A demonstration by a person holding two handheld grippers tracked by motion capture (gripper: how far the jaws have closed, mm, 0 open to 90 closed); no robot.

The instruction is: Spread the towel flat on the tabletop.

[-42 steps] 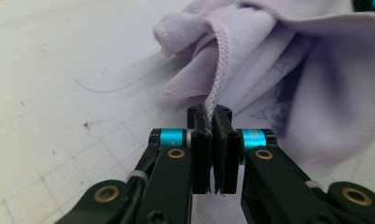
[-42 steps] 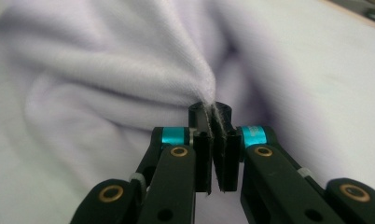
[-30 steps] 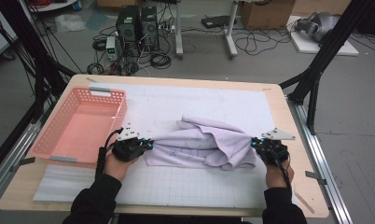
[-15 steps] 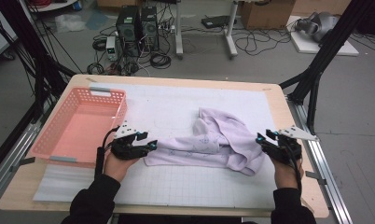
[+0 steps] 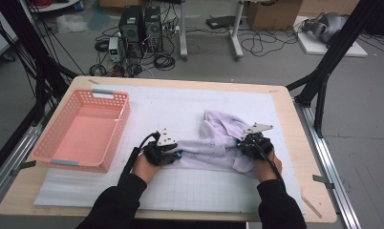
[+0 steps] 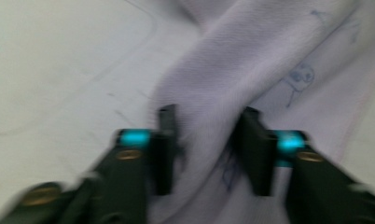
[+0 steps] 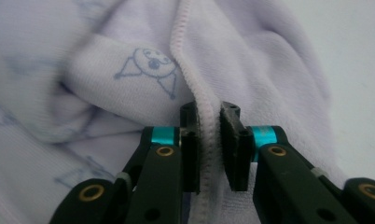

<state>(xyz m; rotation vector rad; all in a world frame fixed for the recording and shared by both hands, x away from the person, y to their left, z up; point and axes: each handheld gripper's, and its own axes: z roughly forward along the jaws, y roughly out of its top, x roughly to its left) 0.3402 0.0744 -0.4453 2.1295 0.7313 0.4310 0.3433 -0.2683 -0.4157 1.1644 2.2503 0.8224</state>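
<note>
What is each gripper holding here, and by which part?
The right gripper pinches the lilac cloth's stitched hem. The left gripper straddles a bunched fold, jaws just closing; its grip cannot be told.

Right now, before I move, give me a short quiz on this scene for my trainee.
1. True or false: the lilac cloth lies in the pink basket.
2. What is between the right tool's jaws? A the cloth's stitched hem; B the basket's rim; C a cable.
3. In the high view, on which side of the cloth does the basket stand?
Key: 1 false. 2 A; the jaws have just been closing on it. 3 Left.
</note>
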